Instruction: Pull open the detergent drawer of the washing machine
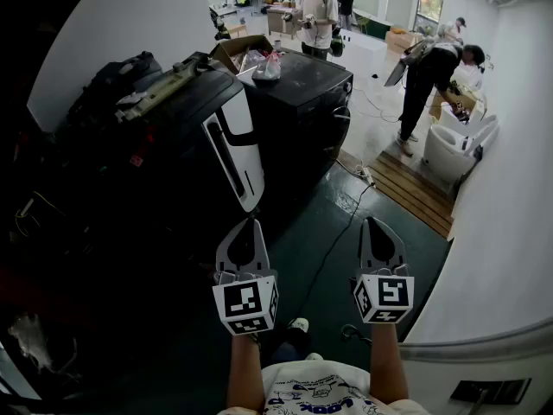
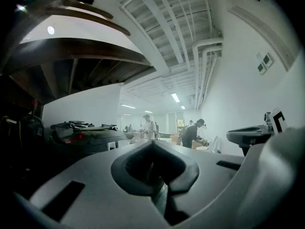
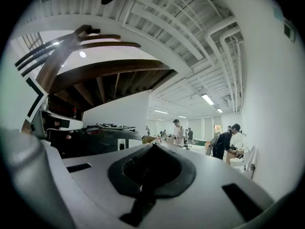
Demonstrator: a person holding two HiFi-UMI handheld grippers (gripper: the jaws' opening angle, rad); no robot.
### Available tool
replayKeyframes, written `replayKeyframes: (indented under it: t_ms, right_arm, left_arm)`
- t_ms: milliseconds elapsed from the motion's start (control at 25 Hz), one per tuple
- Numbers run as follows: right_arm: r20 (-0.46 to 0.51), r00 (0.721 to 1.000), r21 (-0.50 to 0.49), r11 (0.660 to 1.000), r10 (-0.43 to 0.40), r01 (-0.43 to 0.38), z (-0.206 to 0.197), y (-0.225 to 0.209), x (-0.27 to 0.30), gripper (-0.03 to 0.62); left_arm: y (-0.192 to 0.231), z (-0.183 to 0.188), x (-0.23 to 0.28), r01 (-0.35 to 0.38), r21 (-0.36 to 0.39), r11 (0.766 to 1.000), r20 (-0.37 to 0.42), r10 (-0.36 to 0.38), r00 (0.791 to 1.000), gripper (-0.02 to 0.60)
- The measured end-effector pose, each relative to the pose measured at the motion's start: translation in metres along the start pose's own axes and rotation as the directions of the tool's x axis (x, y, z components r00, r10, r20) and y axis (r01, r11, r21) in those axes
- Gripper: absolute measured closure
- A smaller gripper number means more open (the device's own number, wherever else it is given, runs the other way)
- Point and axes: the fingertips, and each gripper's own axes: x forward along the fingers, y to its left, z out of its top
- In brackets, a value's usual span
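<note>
Green floor (image 1: 346,206) lies open ahead of both grippers, bounded by a white wall (image 1: 501,232) on the right and dark washers (image 1: 298,102) along the left. A cable (image 1: 333,240) runs across it, and a wooden pallet (image 1: 415,188) lies further off. The left gripper (image 1: 251,225) and right gripper (image 1: 373,223) are level and side by side, apart from the washers, each with jaws pressed together on nothing. Which panel is the drawer I cannot tell.
</note>
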Motion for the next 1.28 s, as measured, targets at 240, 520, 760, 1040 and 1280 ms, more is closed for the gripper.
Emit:
replayKeyframes:
  t_ms: [240, 520, 760, 1040, 1280]
  right_arm:
    - [-0.002, 1.0, -0.003, 1.0, 0.002, -0.002, 0.0, 0.004, 0.013, 0.585]
    - [-0.013, 1.0, 0.003, 1.0, 0.009, -0.009, -0.006, 0.004, 0.032, 0.585]
    - [-0.02, 1.0, 0.03, 1.0, 0.009, -0.008, -0.014, -0.001, 0.066, 0.583]
    - [-0.017, 0.999, 0.04, 0.999, 0.031, -0.031, -0.018, -0.005, 0.115, 0.475]
    - [-0.024, 0.999, 0.043, 0.998, 0.043, -0.042, -0.023, -0.005, 0.143, 0.418]
  left_arm:
    - [0.007, -0.001, 0.012, 0.004, 0.002, 1.0, -0.004, -0.004, 1.0, 0.568]
    - [0.012, -0.005, 0.032, 0.013, -0.002, 1.0, -0.012, -0.013, 1.0, 0.568]
    - [0.017, -0.01, 0.068, 0.029, 0.004, 1.0, -0.022, -0.029, 0.999, 0.568]
    - [0.027, -0.012, 0.121, 0.047, 0.006, 0.999, -0.023, -0.047, 0.999, 0.568]
    - [0.028, -0.015, 0.152, 0.073, 0.014, 0.997, -0.027, -0.073, 0.997, 0.568]
